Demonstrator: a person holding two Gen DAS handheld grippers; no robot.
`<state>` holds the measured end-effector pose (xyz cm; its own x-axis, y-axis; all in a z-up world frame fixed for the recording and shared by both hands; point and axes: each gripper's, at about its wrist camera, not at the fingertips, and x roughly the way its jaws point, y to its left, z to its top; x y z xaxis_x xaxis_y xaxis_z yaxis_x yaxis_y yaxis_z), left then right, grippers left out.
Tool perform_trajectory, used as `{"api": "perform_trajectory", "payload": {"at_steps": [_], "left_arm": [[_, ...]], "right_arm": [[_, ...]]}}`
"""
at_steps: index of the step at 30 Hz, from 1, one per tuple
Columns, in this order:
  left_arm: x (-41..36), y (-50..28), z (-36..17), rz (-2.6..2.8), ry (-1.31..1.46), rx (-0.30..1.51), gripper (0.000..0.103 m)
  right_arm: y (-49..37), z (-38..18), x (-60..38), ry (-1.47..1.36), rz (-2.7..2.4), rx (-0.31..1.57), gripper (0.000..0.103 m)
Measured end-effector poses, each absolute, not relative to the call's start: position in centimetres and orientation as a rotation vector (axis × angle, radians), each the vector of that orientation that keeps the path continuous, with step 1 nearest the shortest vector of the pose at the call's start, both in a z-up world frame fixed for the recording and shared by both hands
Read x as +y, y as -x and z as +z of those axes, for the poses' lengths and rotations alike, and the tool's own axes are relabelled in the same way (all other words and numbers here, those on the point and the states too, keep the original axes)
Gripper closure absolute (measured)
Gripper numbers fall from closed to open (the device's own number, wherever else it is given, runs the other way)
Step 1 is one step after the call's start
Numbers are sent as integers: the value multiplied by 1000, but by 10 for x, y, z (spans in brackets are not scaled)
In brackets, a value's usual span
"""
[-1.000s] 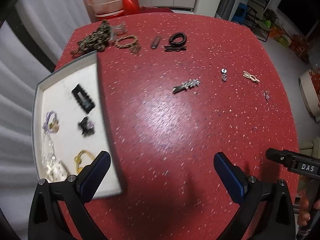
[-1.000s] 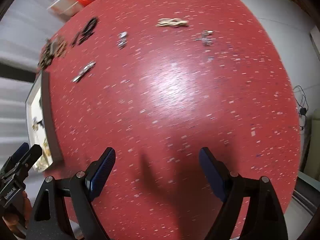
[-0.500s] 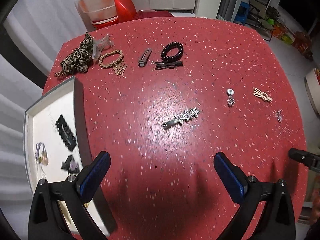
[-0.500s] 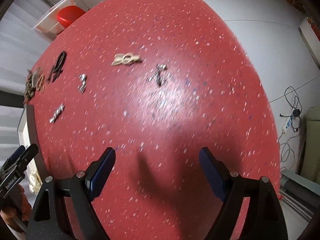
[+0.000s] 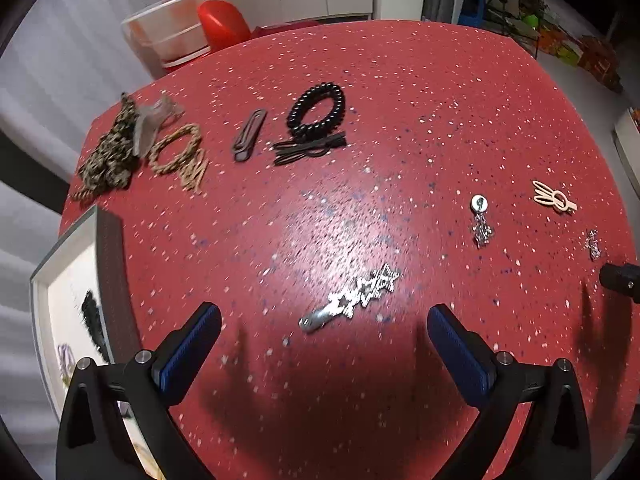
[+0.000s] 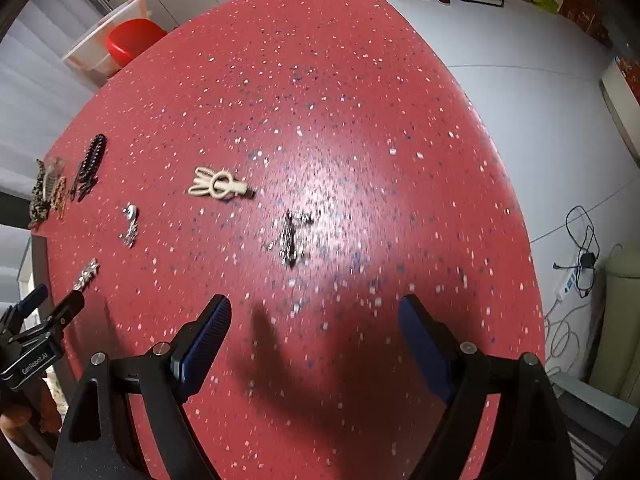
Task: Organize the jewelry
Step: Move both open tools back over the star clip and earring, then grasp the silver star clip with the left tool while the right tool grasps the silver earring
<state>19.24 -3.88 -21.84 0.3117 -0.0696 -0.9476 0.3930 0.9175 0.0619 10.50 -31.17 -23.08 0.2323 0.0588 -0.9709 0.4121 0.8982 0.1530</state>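
My left gripper (image 5: 324, 340) is open and empty, just short of a silver star hair clip (image 5: 352, 298) lying on the red table (image 5: 400, 100). My right gripper (image 6: 314, 332) is open and empty, a little short of a small dark sparkly piece (image 6: 291, 236). A cream rabbit-shaped clip (image 6: 218, 187) and a silver dangling earring (image 6: 130, 224) lie beyond it to the left. The white tray (image 5: 64, 280) with several pieces in it sits at the left edge of the left wrist view.
At the table's far side lie a black spiral hair tie (image 5: 318, 110), a flat dark clip (image 5: 249, 134), a tan braided bracelet (image 5: 180, 156) and a leopard scrunchie (image 5: 108, 156). A clear plastic bowl with a red object (image 5: 184, 24) stands behind. The table edge drops off at right (image 6: 516, 208).
Both grippers have moved forward and to the right over the table. The tray has slid toward the left edge of the left view; the star clip and the dark piece now sit close before the fingers.
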Motion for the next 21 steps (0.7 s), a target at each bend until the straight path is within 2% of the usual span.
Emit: {"api": "perform_trajectory", "payload": {"at_steps": [14,17,21], "left_arm": [[-52,-211,-241,-329,-304,1225,0],[-53,-207,-241,-362,-283,1226,11],[-59,-200,-236,-406,-264,1233,35]], "right_arm": [[-148,-245,-281,-226,-270,1297,19],[-154,-244,-273,-188,-278,1286,25],[-159,-242,-264,-184,-272,1278,37]]}}
